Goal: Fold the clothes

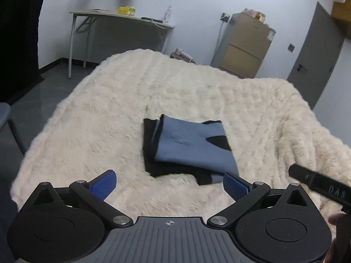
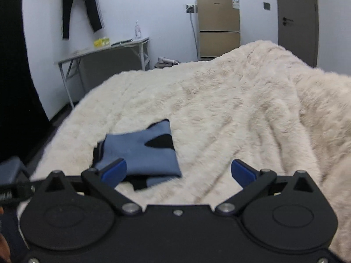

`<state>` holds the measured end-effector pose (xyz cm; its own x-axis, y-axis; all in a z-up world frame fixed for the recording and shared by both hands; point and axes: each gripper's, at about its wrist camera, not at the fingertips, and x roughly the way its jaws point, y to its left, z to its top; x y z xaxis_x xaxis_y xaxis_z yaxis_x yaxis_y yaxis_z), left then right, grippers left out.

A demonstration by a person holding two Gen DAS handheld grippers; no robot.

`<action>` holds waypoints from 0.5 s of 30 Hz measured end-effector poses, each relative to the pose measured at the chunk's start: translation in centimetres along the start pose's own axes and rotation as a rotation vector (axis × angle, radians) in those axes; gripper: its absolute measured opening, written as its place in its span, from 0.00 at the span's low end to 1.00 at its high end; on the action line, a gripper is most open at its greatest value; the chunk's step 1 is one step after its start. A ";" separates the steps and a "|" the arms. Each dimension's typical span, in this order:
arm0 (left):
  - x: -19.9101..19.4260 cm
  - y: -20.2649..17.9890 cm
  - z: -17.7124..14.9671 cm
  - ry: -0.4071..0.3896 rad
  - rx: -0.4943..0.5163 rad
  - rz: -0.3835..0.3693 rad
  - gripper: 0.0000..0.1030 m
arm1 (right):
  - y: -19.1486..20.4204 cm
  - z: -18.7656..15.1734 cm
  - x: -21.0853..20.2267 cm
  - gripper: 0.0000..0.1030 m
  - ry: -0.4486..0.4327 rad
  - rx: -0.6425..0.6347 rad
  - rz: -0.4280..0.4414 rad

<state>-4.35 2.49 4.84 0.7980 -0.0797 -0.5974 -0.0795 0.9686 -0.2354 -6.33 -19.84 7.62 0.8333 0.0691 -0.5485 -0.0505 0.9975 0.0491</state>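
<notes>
A blue and black garment (image 1: pixel 186 146) lies folded into a compact square on the cream fluffy blanket (image 1: pixel 131 92). It also shows in the right wrist view (image 2: pixel 142 153), left of centre. My left gripper (image 1: pixel 169 184) is open and empty, held just short of the garment's near edge. My right gripper (image 2: pixel 178 173) is open and empty, with its left blue pad (image 2: pixel 114 172) over the garment's near corner. Part of the right gripper's body (image 1: pixel 320 188) shows at the right edge of the left wrist view.
The blanket (image 2: pixel 241 109) covers a bed. Behind it stand a grey folding table (image 1: pixel 122 19) with a yellow box, a brown cabinet (image 1: pixel 248 43), and a grey door (image 1: pixel 316 54). Dark trousers (image 2: pixel 79 2) hang on the wall. A chair edge (image 1: pixel 6 114) sits at left.
</notes>
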 end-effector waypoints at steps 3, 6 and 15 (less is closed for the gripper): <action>0.1 -0.8 -1.2 0.017 0.069 0.051 1.00 | 0.6 0.1 -1.0 1.00 -0.021 -0.052 -0.001; -0.5 -0.8 -1.6 0.027 0.051 0.035 1.00 | 1.0 -0.3 -2.2 1.00 -0.034 -0.058 0.003; -0.6 -1.7 -2.3 0.023 0.121 0.079 1.00 | 1.9 0.1 -1.8 1.00 -0.023 -0.090 0.011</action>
<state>-6.07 0.35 3.85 0.7783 -0.0060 -0.6278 -0.0679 0.9933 -0.0937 -7.88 -18.12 8.76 0.8448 0.0812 -0.5289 -0.1084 0.9939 -0.0205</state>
